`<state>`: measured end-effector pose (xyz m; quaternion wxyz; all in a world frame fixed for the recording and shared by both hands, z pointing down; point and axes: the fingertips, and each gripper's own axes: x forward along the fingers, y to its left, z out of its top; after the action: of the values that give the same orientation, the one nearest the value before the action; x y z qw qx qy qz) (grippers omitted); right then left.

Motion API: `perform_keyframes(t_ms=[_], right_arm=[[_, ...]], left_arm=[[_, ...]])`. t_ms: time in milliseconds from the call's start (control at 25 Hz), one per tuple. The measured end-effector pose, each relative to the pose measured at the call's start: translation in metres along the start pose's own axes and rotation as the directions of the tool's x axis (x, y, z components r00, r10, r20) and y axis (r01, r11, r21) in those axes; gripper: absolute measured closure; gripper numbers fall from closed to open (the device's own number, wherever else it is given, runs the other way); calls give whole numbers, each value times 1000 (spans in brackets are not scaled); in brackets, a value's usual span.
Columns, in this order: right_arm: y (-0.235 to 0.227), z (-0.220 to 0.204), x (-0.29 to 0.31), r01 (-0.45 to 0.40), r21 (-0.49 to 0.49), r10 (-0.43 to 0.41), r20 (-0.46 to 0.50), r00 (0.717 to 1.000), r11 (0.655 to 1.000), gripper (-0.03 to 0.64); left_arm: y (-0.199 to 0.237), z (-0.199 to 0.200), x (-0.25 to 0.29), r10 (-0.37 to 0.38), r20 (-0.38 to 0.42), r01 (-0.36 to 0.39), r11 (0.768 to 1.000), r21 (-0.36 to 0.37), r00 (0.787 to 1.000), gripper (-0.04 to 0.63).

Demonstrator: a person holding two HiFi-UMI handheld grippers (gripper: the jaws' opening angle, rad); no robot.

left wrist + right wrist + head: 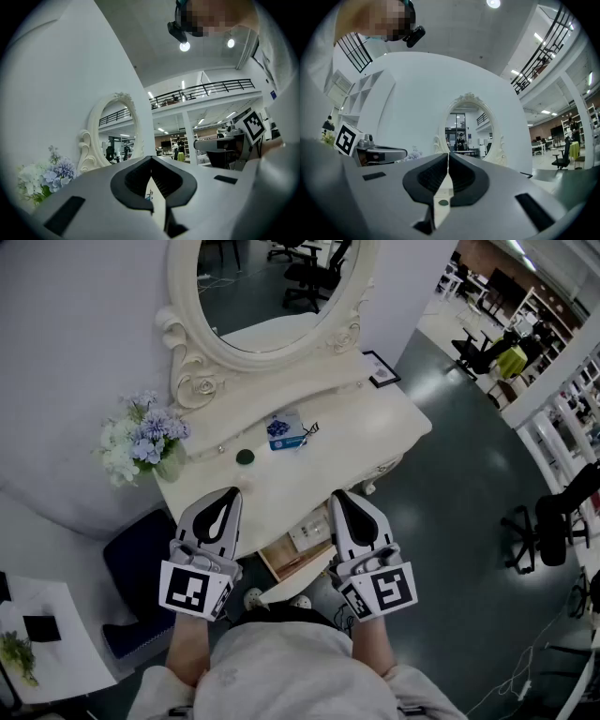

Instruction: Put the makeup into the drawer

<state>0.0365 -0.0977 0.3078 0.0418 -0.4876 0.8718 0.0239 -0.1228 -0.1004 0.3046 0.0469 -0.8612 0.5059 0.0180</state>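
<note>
My left gripper [228, 495] and right gripper [339, 497]: light grey shells, pointed tips, black teardrop cut-outs, ribbed black pads inside. Each has a marker cube [195, 589] at the back, black-and-white squares. I'm wearing a pale grey top [281, 667].

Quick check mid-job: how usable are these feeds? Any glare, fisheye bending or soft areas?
Head view: evenly lit, edges bend, a pale sheen on the floor beside the dressing table. Left gripper view: heavy fisheye with black corners, ceiling lamp flares. Right gripper view: same dark rim, mirror reads clearly.
</note>
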Motion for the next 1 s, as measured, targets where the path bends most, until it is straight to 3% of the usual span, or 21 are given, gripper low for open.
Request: perform_keyframes(t_ms=[720,1000], right_arm=[[-2,-10,10,-23,30,24,-10,1000,999,594],[-1,-33,16,-26,41,29,-85,996,999,594]], left_arm=[[3,-20,14,-19,-37,19,1000,3,999,581],[19,-83,27,-57,-212,61,998,13,976,580]])
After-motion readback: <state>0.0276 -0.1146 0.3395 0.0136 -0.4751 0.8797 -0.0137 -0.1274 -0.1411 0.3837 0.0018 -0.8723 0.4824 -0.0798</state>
